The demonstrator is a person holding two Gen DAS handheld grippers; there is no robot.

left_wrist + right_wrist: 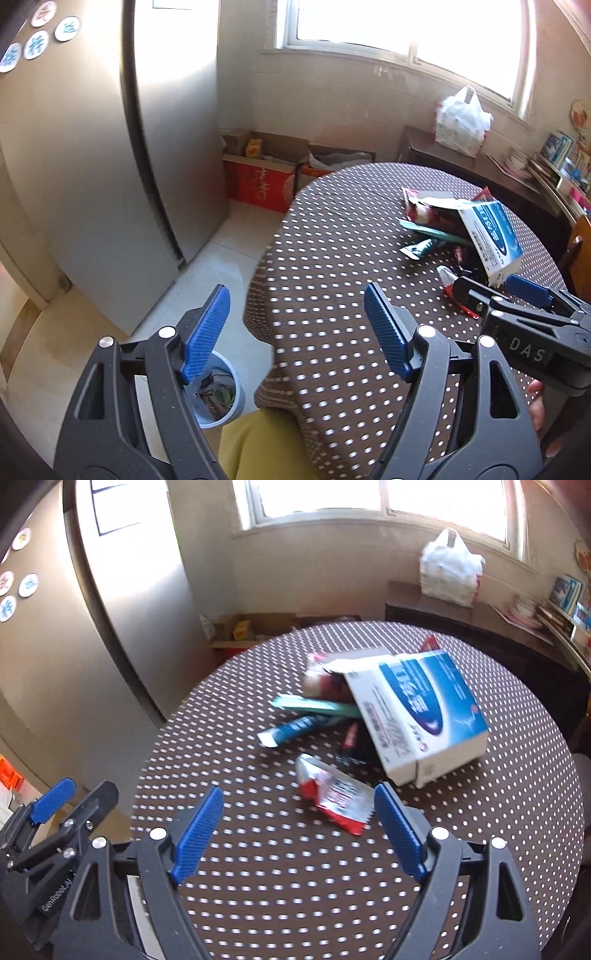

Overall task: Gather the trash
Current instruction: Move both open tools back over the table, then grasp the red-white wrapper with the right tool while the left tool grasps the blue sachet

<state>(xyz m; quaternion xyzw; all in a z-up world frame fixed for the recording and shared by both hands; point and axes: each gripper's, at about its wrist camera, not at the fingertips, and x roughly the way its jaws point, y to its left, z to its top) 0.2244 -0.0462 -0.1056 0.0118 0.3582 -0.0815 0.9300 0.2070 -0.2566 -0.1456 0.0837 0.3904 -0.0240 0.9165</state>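
Observation:
A pile of trash lies on a round table with a brown dotted cloth (295,886): a white and blue carton (424,716), a red and white wrapper (336,794), teal sachets (295,727) and a dark red packet (321,679). My right gripper (299,823) hangs open over the cloth, just short of the red wrapper, nothing between its pads. My left gripper (295,321) is open too, at the table's left edge, empty. In the left wrist view the carton (487,236) and the right gripper (495,291) show at the right. The left gripper (79,794) shows at the right wrist view's left edge.
A tall grey fridge (92,166) stands left of the table. Cardboard boxes (262,170) sit on the floor under the window. A white plastic bag (450,568) rests on a dark sideboard. A pale bin (218,395) with scraps stands on the floor below the left gripper.

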